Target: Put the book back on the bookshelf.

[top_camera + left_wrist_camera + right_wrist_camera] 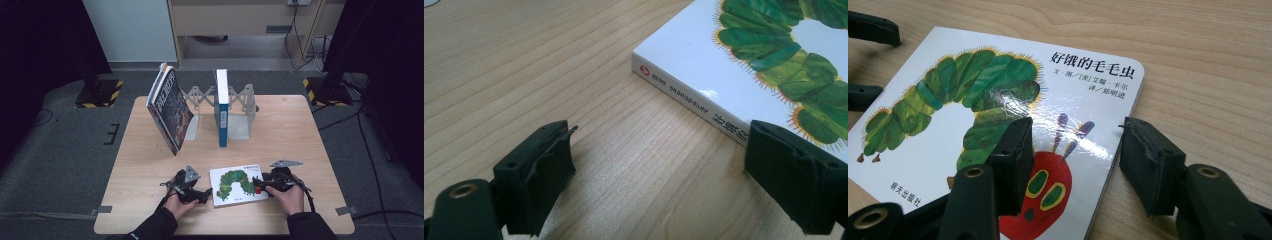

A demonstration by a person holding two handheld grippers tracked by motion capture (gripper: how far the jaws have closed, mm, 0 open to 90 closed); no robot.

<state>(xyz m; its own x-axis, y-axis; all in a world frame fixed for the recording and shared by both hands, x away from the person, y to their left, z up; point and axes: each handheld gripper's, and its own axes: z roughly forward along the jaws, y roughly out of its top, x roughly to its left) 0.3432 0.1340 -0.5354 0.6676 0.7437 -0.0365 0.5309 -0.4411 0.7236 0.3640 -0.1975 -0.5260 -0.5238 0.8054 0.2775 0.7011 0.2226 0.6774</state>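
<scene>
A white board book (237, 184) with a green caterpillar on its cover lies flat near the front edge of the wooden table (300, 130). My left gripper (205, 194) rests on the table at the book's left side, open. In the left gripper view its jaws (661, 135) stand wide apart, one on bare wood and one at the book's (734, 60) spine corner. My right gripper (260, 186) is at the book's right edge, open. In the right gripper view (1075, 127) one jaw hangs over the cover (998, 100) and the other past the edge, with a gap between.
At the back of the table a blue book (222, 107) stands upright in an expandable metal rack (240, 120). Two or three dark books (169, 110) lean at the rack's left end. Bare wood lies between the rack and the flat book.
</scene>
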